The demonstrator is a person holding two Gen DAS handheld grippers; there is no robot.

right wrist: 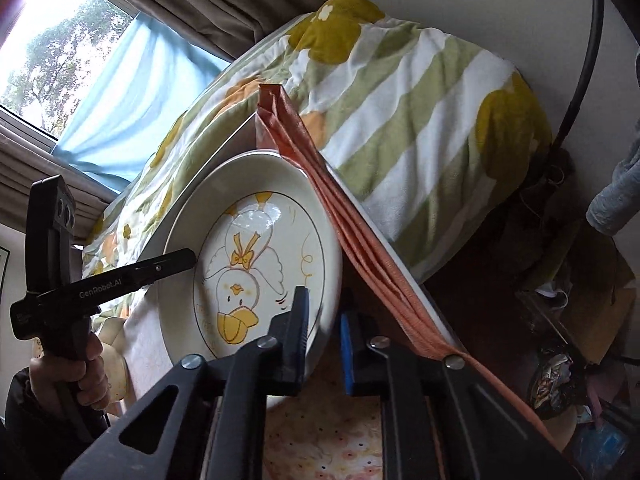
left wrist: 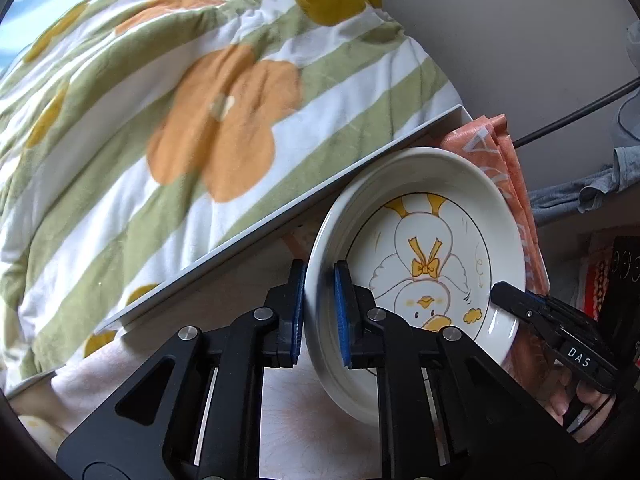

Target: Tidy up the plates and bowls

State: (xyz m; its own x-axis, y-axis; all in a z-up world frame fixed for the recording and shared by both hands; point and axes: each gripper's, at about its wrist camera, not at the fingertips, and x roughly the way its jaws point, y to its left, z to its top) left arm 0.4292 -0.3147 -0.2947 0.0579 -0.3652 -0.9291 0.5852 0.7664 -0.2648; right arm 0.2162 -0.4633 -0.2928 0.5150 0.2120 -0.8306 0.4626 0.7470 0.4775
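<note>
A cream plate with a yellow duck drawing is held tilted between both grippers. My left gripper is shut on its left rim, one blue pad on each face. My right gripper is shut on the opposite rim of the plate. The right gripper shows at the lower right of the left wrist view. The left gripper shows at the left of the right wrist view. No bowl is clearly in view.
A white table edge runs behind the plate. A folded orange cloth lies against the plate's far side. A green-striped flower blanket covers the bed beyond. Floral table covering lies below. Clutter sits at right.
</note>
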